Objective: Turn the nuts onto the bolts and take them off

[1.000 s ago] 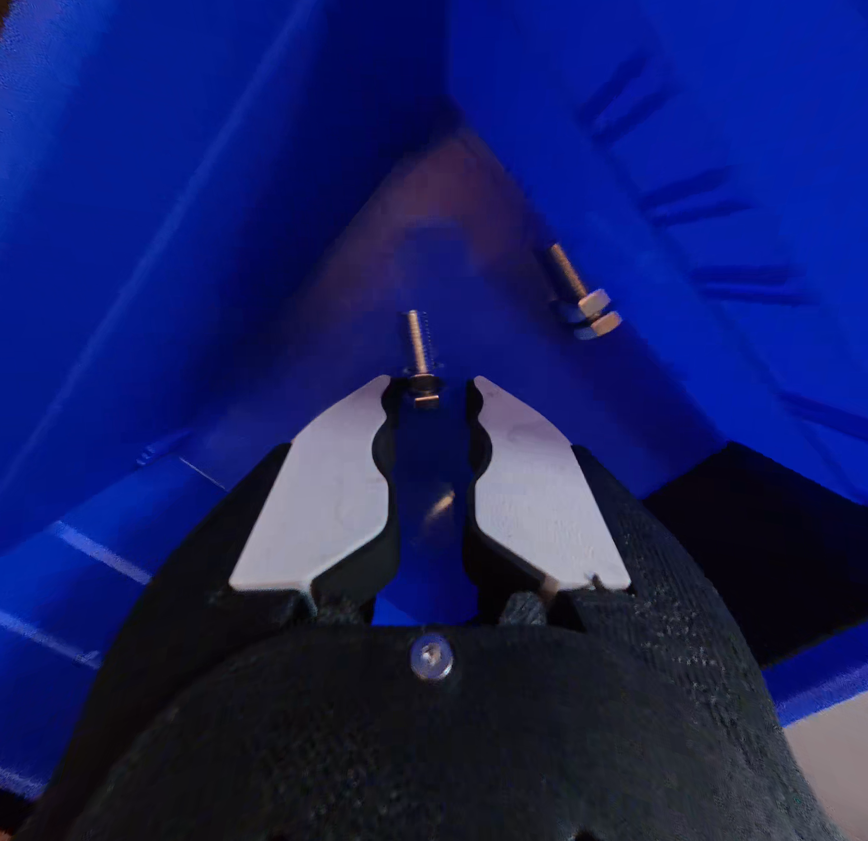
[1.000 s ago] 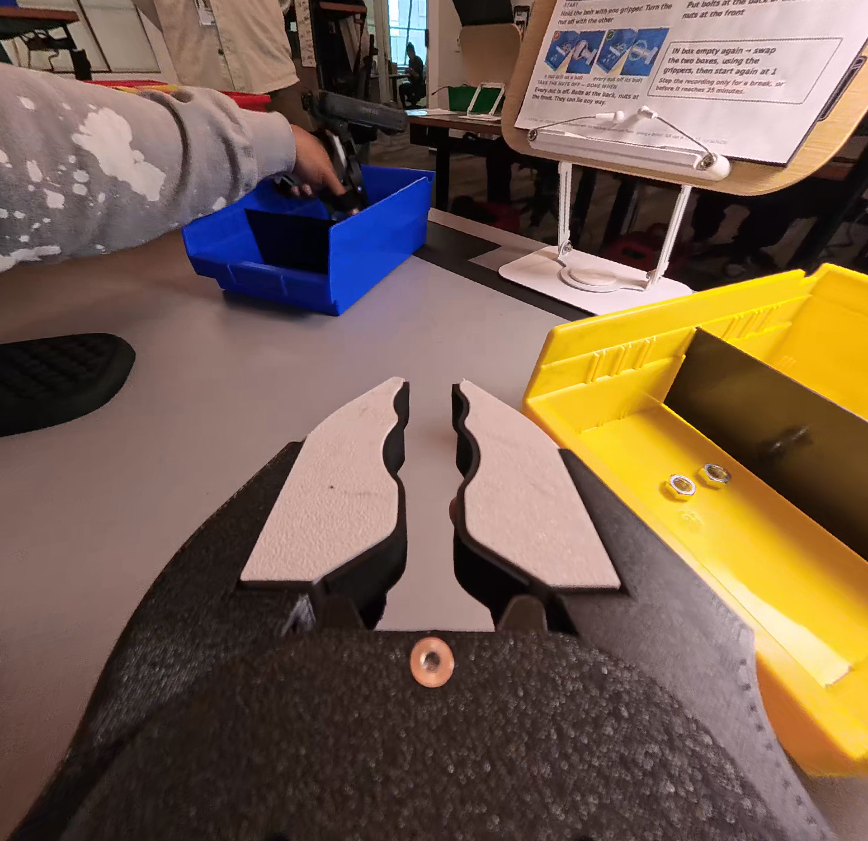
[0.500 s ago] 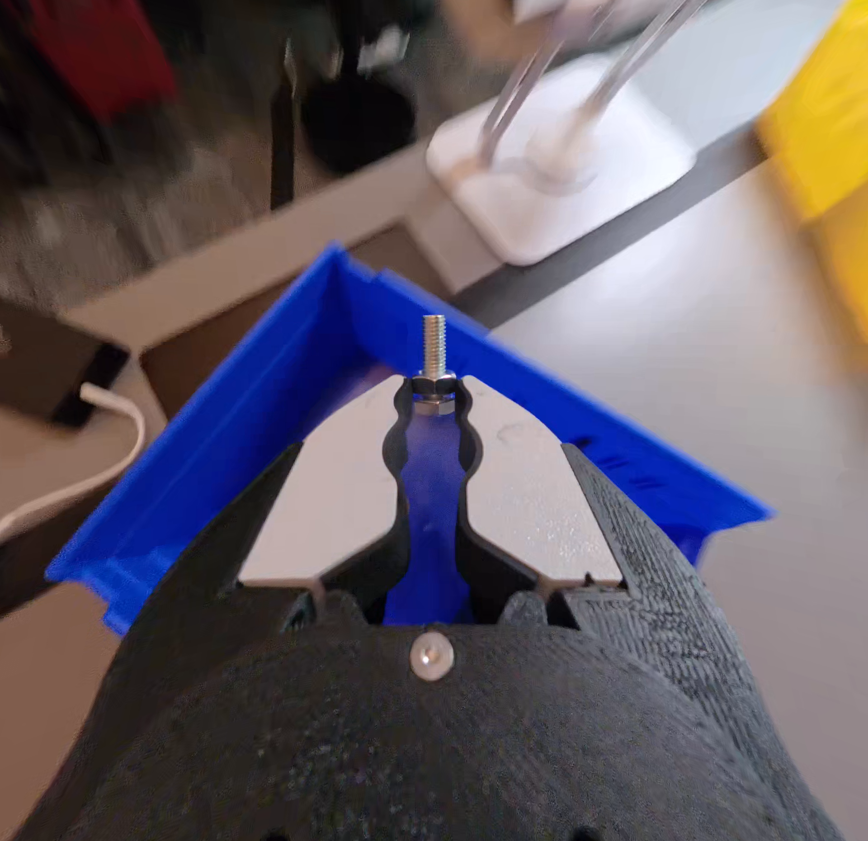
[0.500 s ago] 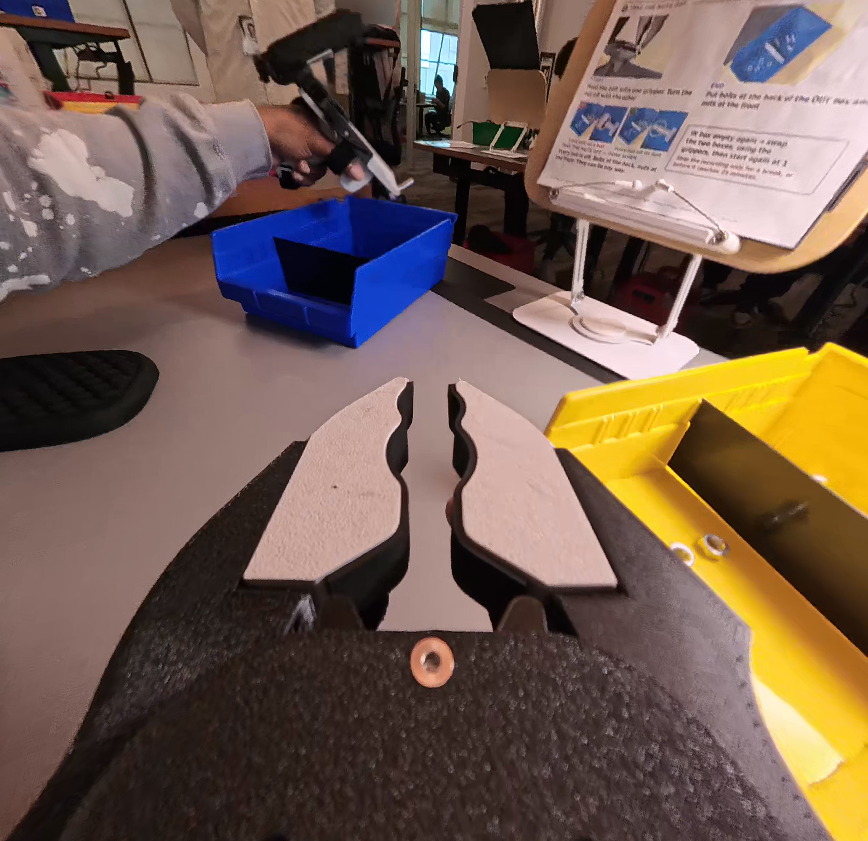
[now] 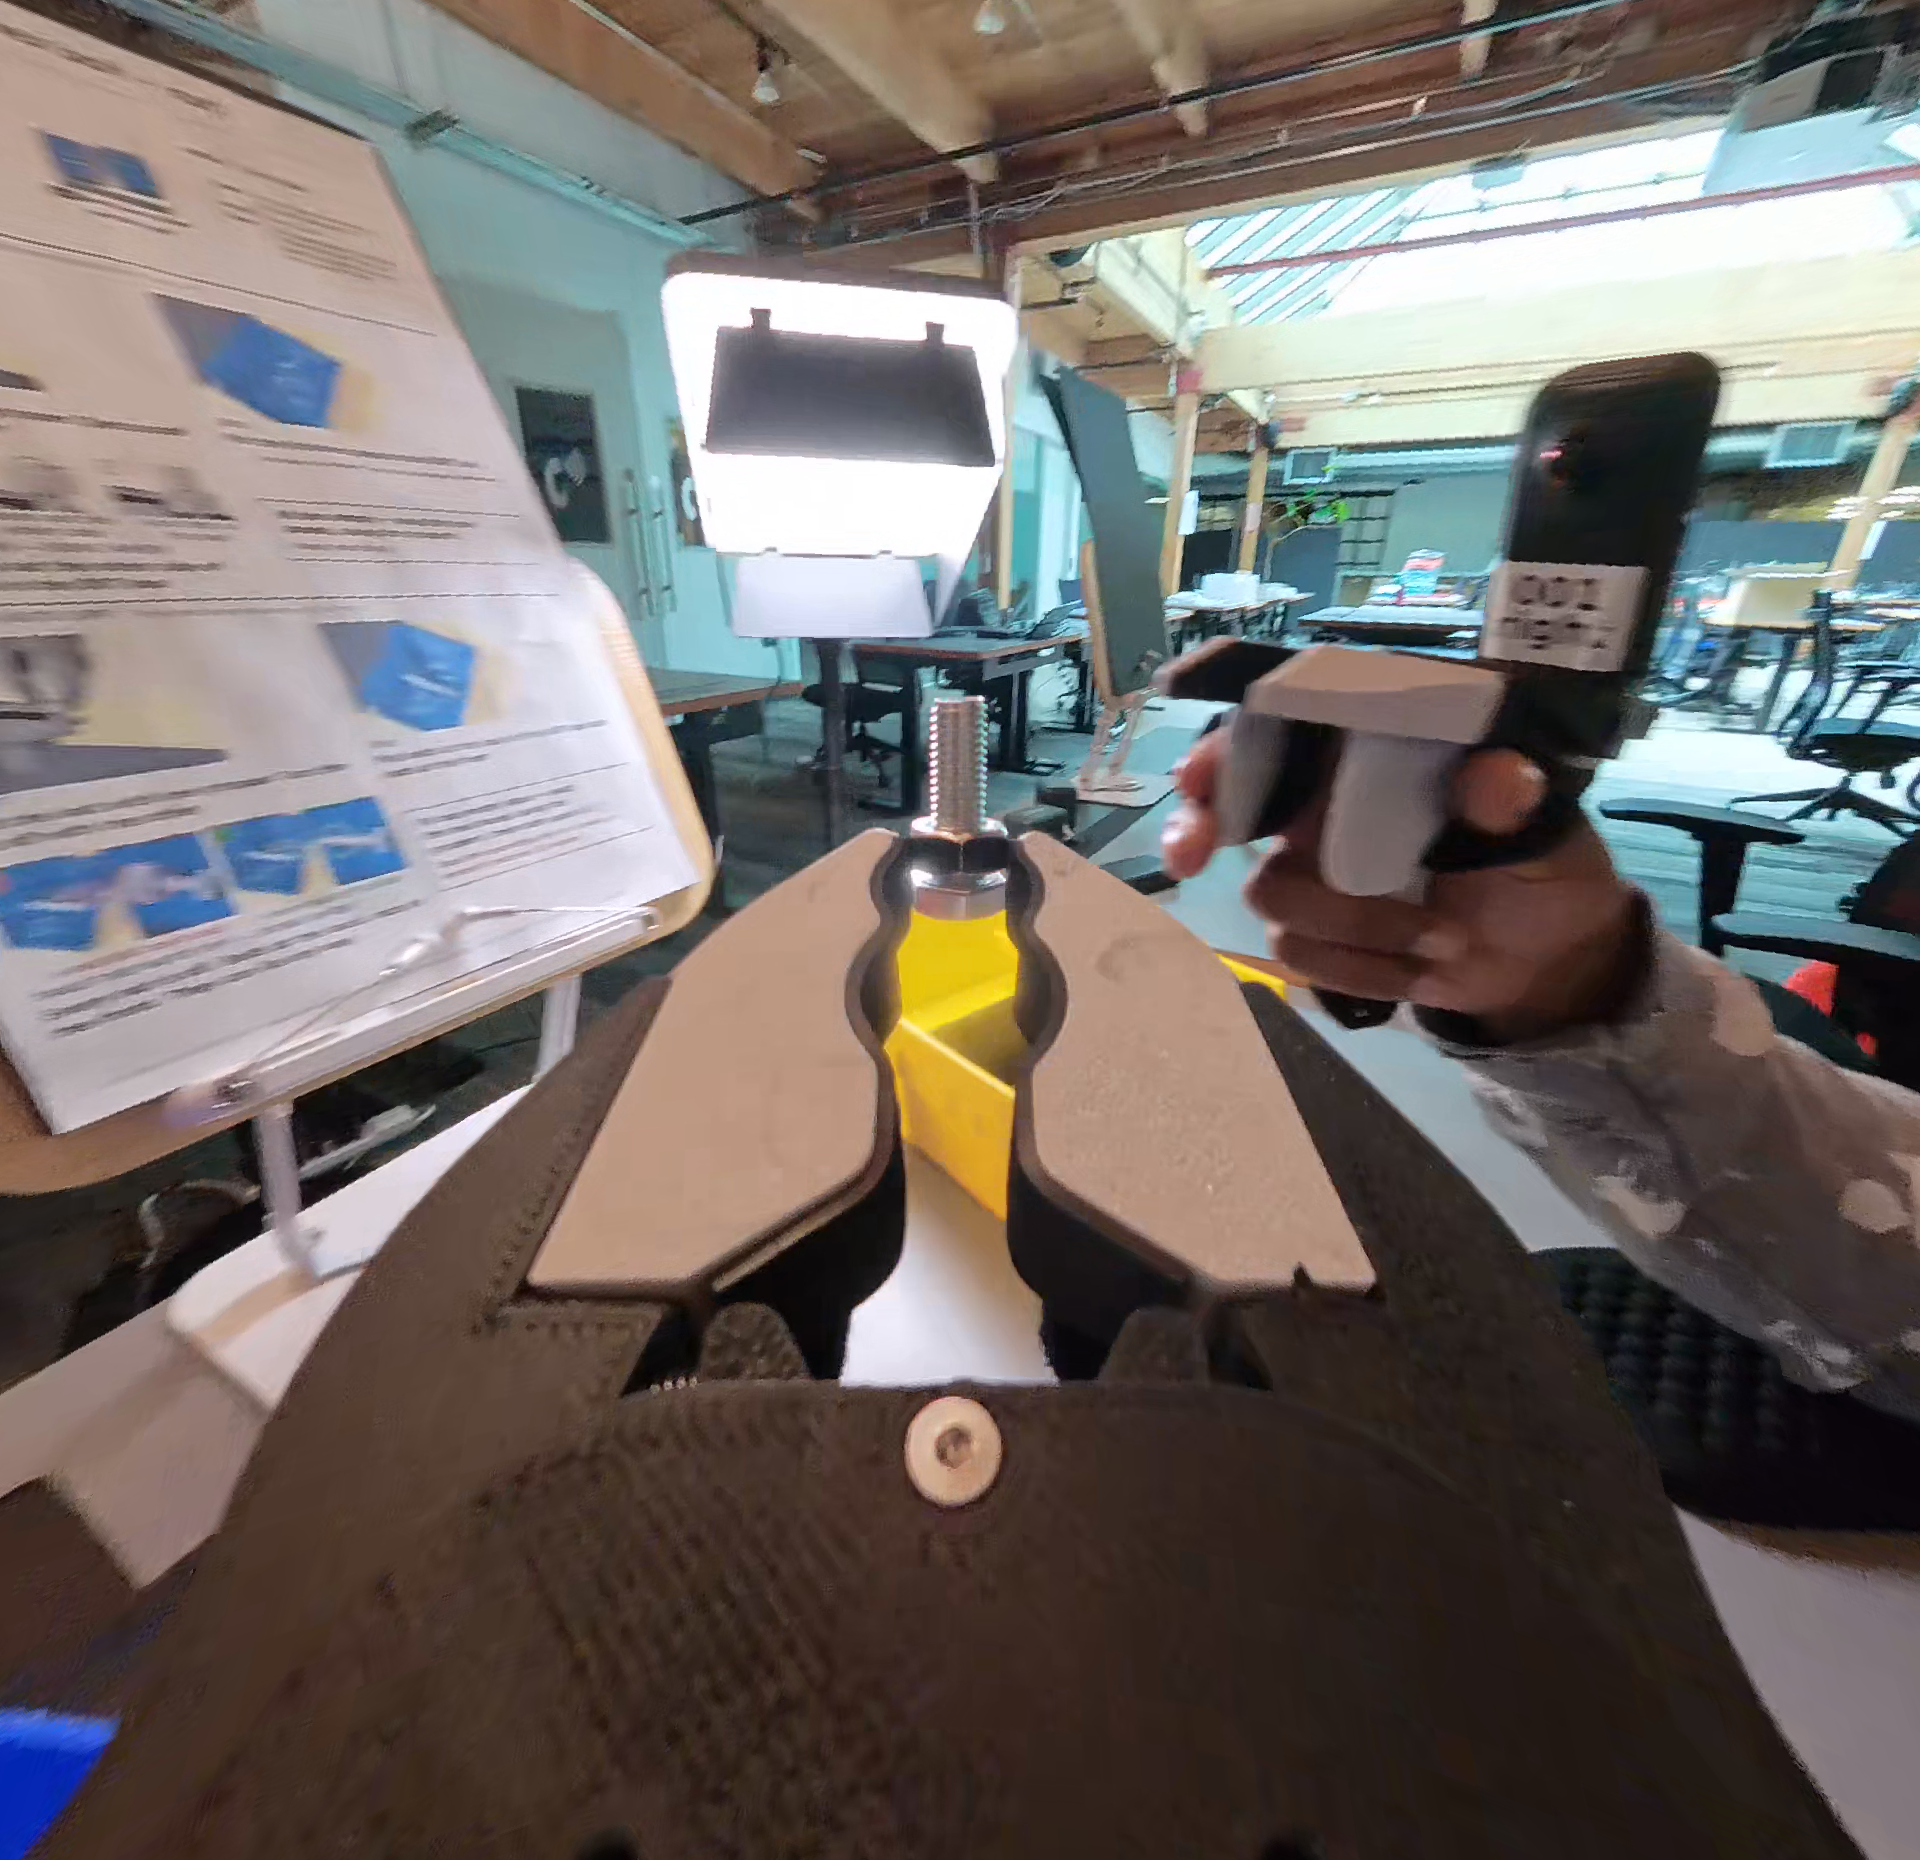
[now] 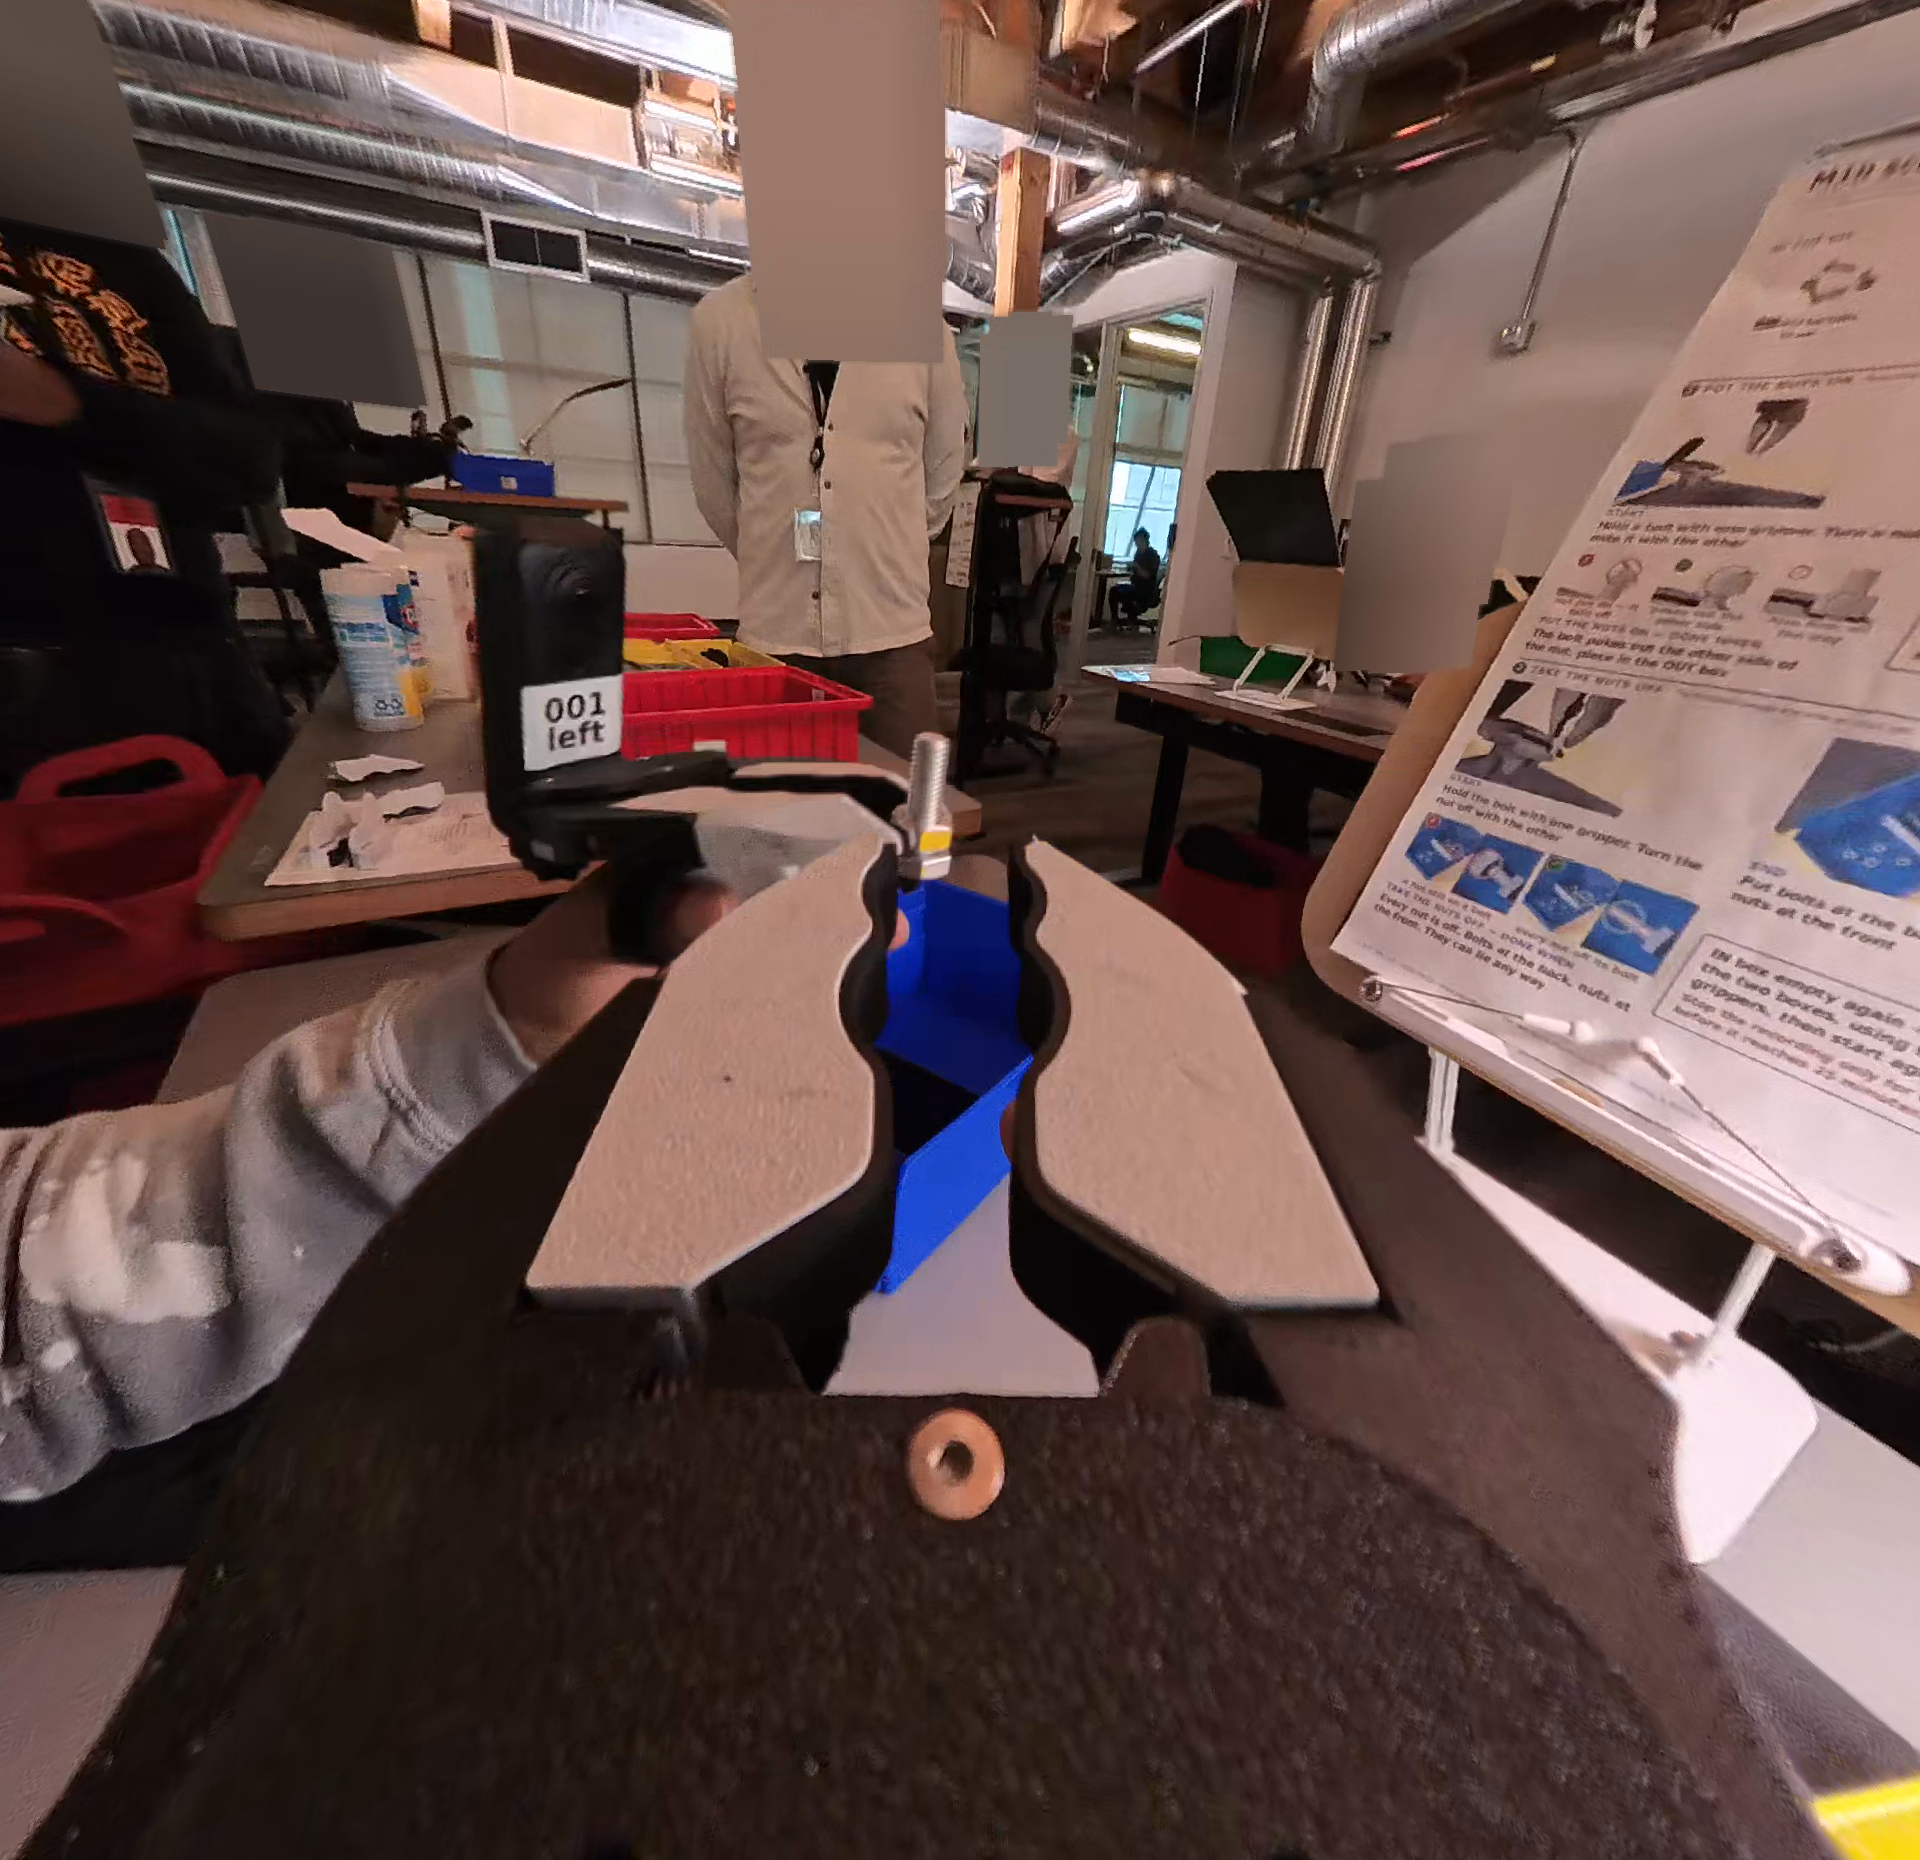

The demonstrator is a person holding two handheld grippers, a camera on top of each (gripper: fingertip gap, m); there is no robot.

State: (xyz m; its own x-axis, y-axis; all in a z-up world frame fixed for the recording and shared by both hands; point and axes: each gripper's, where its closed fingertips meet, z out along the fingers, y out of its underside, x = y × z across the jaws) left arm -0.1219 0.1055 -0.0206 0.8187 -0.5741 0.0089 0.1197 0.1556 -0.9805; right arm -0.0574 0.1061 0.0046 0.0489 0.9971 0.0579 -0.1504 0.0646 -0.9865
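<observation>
My left gripper is shut on the head end of a silver bolt, held in the air. The threaded shank points away from the camera, and a nut sits on it right at the fingertips. In the right wrist view the left gripper holds the bolt just beyond my right gripper's tips. My right gripper is open and empty. It also shows at the right of the left wrist view, held in a hand. The blue bin shows between the right fingers. The yellow bin shows between the left fingers.
An instruction sheet on a wooden stand is at the right, and it also shows at the left of the left wrist view. A black textured pad lies on the grey table. A person stands behind, near red bins. One gripper's finger ends stand about 8 centimeters off the other's.
My left gripper closed on the bolt in the blue bin, lifted it out and swung it up toward the right gripper. My right gripper rose from the table and turned toward the bolt.
</observation>
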